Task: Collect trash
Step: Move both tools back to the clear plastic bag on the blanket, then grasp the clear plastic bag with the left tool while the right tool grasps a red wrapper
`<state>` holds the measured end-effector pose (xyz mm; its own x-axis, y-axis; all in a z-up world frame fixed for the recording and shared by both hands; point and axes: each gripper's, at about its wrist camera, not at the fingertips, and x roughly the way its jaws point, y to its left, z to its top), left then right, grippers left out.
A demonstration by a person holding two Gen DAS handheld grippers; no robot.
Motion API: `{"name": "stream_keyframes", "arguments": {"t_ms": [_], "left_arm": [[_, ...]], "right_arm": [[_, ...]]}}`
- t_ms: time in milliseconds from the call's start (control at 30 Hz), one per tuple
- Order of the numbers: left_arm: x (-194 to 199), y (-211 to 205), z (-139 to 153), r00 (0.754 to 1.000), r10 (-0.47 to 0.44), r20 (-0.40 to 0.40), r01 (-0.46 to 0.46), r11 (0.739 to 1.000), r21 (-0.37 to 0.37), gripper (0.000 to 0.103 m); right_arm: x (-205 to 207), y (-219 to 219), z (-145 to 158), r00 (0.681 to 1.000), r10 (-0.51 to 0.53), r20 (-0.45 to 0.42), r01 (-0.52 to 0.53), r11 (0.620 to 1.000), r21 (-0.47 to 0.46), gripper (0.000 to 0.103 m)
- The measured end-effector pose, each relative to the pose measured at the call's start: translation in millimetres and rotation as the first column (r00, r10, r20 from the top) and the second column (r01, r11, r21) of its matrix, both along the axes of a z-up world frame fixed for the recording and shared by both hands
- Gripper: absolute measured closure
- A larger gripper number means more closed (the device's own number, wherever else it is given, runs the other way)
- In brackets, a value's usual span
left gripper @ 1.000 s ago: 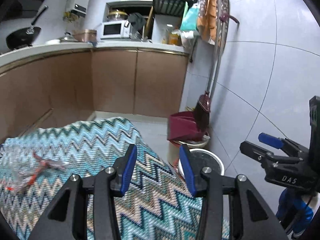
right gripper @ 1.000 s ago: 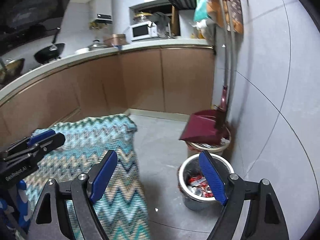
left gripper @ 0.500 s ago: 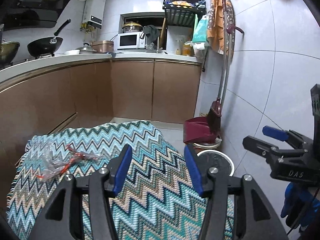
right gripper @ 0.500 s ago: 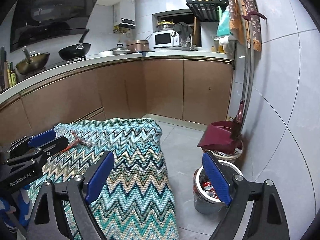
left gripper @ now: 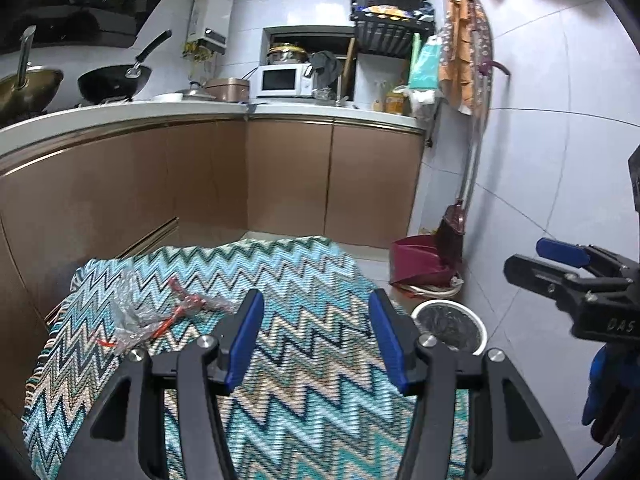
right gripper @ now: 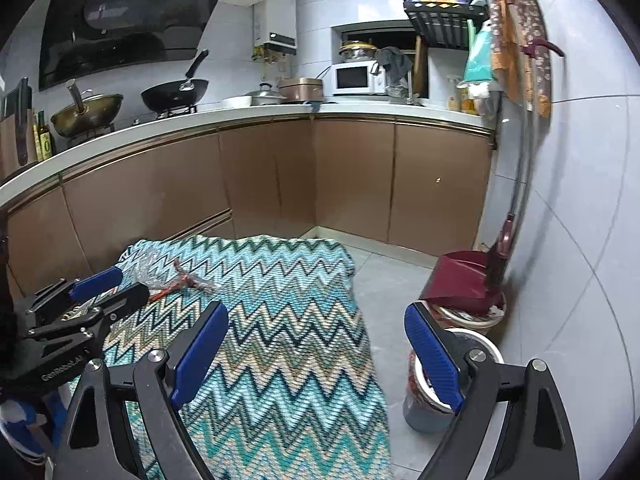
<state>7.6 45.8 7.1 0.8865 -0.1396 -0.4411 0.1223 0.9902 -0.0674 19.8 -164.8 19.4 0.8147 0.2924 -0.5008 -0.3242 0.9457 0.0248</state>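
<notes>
— Wrappers on the cloth, how many from the left wrist view?

— One crumpled clear wrapper (left gripper: pixel 160 312) with red print, lying on the zigzag cloth (left gripper: pixel 304 360) toward its far left corner. The left gripper (left gripper: pixel 316 336) hangs above the cloth, jaws partly apart, nothing between them. One round bin (left gripper: pixel 450 326) stands on the floor just right of the cloth; one red dustpan (left gripper: pixel 420 262) with one broom (left gripper: pixel 454 232) sits behind it. The right gripper (left gripper: pixel 560 268) shows at the right edge, holding nothing.

— And from the right wrist view?

— Same single wrapper (right gripper: pixel 176 276), far left on the cloth (right gripper: pixel 280 340), partly hidden by the left gripper (right gripper: pixel 108 288). The right gripper (right gripper: pixel 316 352) is spread wide and empty, one finger over the cloth, the other over the bin (right gripper: pixel 436 412), which has red scraps inside. Two pans sit on the counter (right gripper: pixel 256 114).
</notes>
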Motion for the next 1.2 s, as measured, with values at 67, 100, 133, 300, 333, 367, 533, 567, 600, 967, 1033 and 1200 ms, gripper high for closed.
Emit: {"name": "stream_keyframes", "arguments": {"t_ms": [67, 100, 133, 300, 333, 367, 533, 567, 600, 967, 1033, 1200], "left_arm": [[8, 15, -7, 1.000, 0.022, -0.018, -0.022, 1.000, -0.008, 0.051], [11, 24, -12, 0.999, 0.035, -0.028, -0.035, 0.999, -0.012, 0.051], [16, 33, -16, 0.998, 0.048, -0.038, -0.049, 0.999, -0.012, 0.051], [34, 80, -41, 0.991, 0.104, -0.084, -0.106, 0.994, -0.013, 0.051], [39, 90, -47, 0.988, 0.120, -0.095, -0.121, 0.993, -0.006, 0.051], [45, 101, -53, 0.985, 0.133, -0.110, -0.134, 0.991, 0.000, 0.051], [80, 146, -81, 0.972, 0.133, -0.194, -0.124, 0.991, 0.055, 0.051], [87, 153, -87, 0.971, 0.124, -0.205, -0.112, 0.991, 0.069, 0.051], [95, 159, -92, 0.970, 0.111, -0.217, -0.096, 0.992, 0.077, 0.051], [151, 190, -145, 0.923, 0.053, -0.382, -0.034, 0.998, 0.055, 0.051], [155, 194, -147, 0.917, 0.051, -0.395, -0.041, 0.999, 0.032, 0.052], [157, 195, -152, 0.911, 0.079, -0.404, -0.066, 0.997, 0.047, 0.067]], "right_arm": [[9, 11, -3, 1.000, 0.020, -0.014, -0.020, 1.000, -0.008, 0.013], [14, 16, -4, 0.999, 0.030, -0.021, -0.030, 1.000, -0.009, 0.013], [20, 21, -6, 0.999, 0.041, -0.029, -0.041, 0.999, -0.007, 0.013], [53, 52, -21, 0.992, 0.102, -0.074, -0.103, 0.995, -0.007, 0.013], [62, 61, -26, 0.989, 0.121, -0.088, -0.122, 0.993, -0.009, 0.013], [70, 70, -31, 0.985, 0.138, -0.102, -0.140, 0.990, -0.010, 0.013], [108, 108, -57, 0.957, 0.234, -0.173, -0.236, 0.972, 0.007, 0.014], [117, 118, -63, 0.948, 0.256, -0.187, -0.259, 0.966, 0.013, 0.016], [124, 127, -69, 0.941, 0.275, -0.199, -0.278, 0.961, 0.016, 0.019], [197, 222, -131, 0.846, 0.436, -0.308, -0.466, 0.884, -0.029, 0.029], [204, 232, -141, 0.837, 0.443, -0.322, -0.485, 0.873, -0.059, 0.032], [219, 250, -168, 0.810, 0.460, -0.364, -0.520, 0.850, -0.085, 0.047]]}}
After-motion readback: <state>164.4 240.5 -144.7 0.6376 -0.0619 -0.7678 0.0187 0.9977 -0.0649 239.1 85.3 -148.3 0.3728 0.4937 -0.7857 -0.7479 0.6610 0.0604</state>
